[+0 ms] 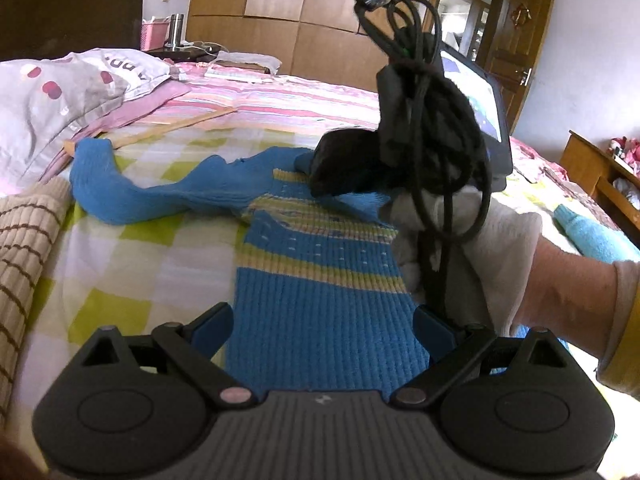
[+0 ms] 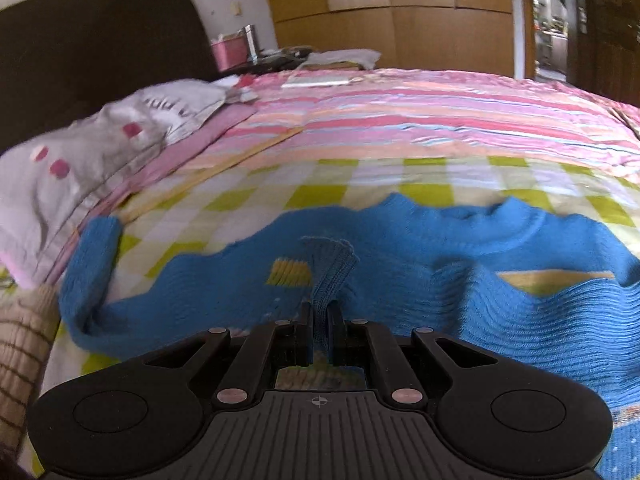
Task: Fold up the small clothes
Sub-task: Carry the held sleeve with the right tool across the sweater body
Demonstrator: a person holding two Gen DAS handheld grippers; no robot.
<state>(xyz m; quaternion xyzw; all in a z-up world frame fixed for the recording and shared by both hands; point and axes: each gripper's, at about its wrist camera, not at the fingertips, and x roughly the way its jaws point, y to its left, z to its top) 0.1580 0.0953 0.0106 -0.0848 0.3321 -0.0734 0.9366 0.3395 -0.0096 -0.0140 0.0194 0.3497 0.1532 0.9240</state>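
Note:
A small blue knitted sweater (image 1: pixel 320 312) with yellow stripes lies on the checked bedspread (image 1: pixel 160 264). One sleeve (image 1: pixel 104 184) stretches out to the left. My left gripper (image 1: pixel 322 332) is open, its jaws wide apart over the sweater's lower part. The right gripper with its bundle of black cables (image 1: pixel 424 128) shows in the left wrist view, held by a gloved hand (image 1: pixel 480 248) over the sweater's upper part. In the right wrist view my right gripper (image 2: pixel 320 320) is shut on a pinched fold of the blue sweater (image 2: pixel 400 264), near a yellow stripe patch (image 2: pixel 290 274).
A grey pillow (image 1: pixel 60 96) lies at the left. A beige striped garment (image 1: pixel 24 248) lies at the near left. A pink striped quilt (image 2: pixel 400 120) covers the far bed. A light-blue cloth (image 1: pixel 592 236) lies at the right. A wooden wardrobe (image 1: pixel 312 12) stands behind.

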